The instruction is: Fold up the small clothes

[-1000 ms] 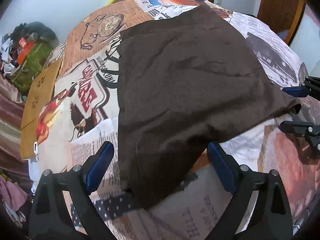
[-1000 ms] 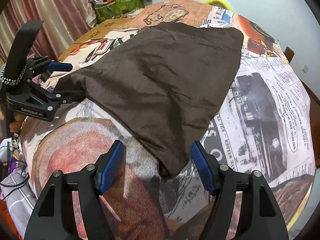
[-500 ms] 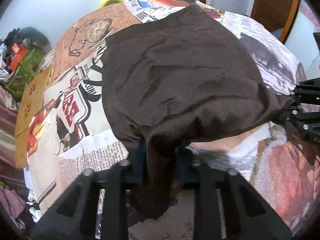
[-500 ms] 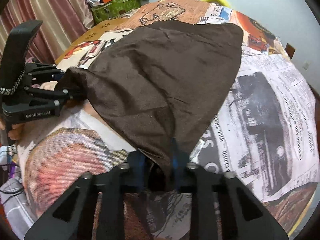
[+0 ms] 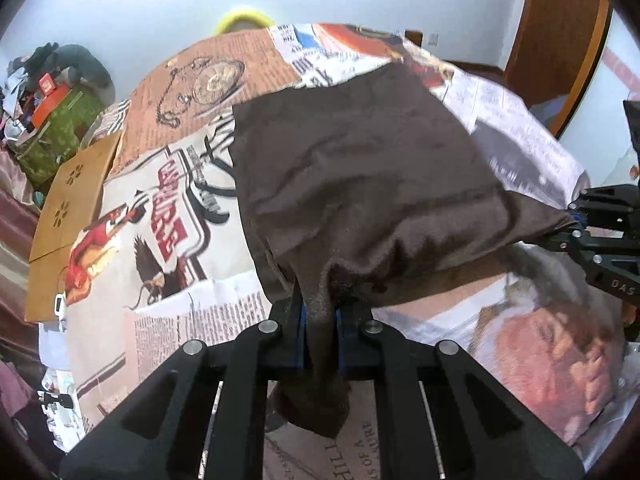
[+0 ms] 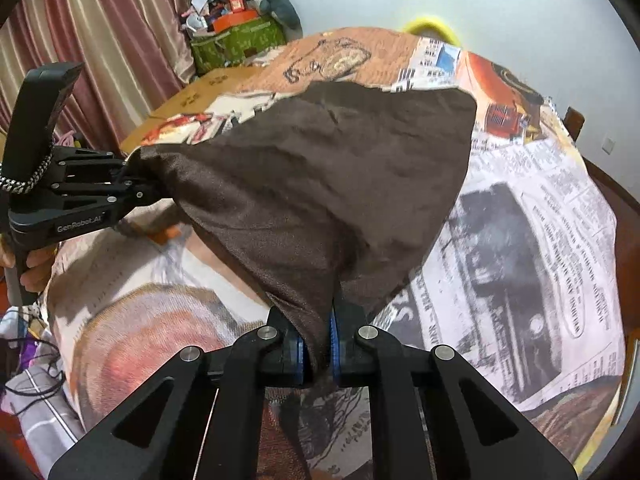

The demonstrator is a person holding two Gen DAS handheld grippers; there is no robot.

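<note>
Both tools were spread wide a second ago, each straddling a near corner of the dark brown fabric garment (image 5: 360, 168) as it lay flat. Now each tool is pinching that garment.

Left tool (image 5: 320, 320): the blue-padded jaws are still closing, with a bunched fold of the brown cloth pressed between them. A tail of cloth hangs below the jaws. The near-left corner of the garment, flat before, is lifted clear of the surface.

Right tool (image 6: 318, 344): the jaws are pressed together on the near-right corner of the garment, which rises from them as a gathered peak. In the left wrist view the right tool (image 5: 576, 224) enters from the right edge, with the cloth stretched taut to it.

Garment position: the far half still lies flat on the newspaper-print and poster-print cover (image 6: 540, 240) of the desk. The near edge is raised and stretched between the two tools.

Surroundings: a flat brown cardboard sheet (image 5: 60, 220) lies at the left edge of the desk. A green patterned box (image 6: 236, 44) piled with clutter stands beyond the far left corner, against striped pink curtains (image 6: 100, 40). A yellow rounded object (image 6: 428, 26) shows behind the far edge. A hand (image 6: 36, 268) grips the handle of the left tool. Nothing lies on the garment.
</note>
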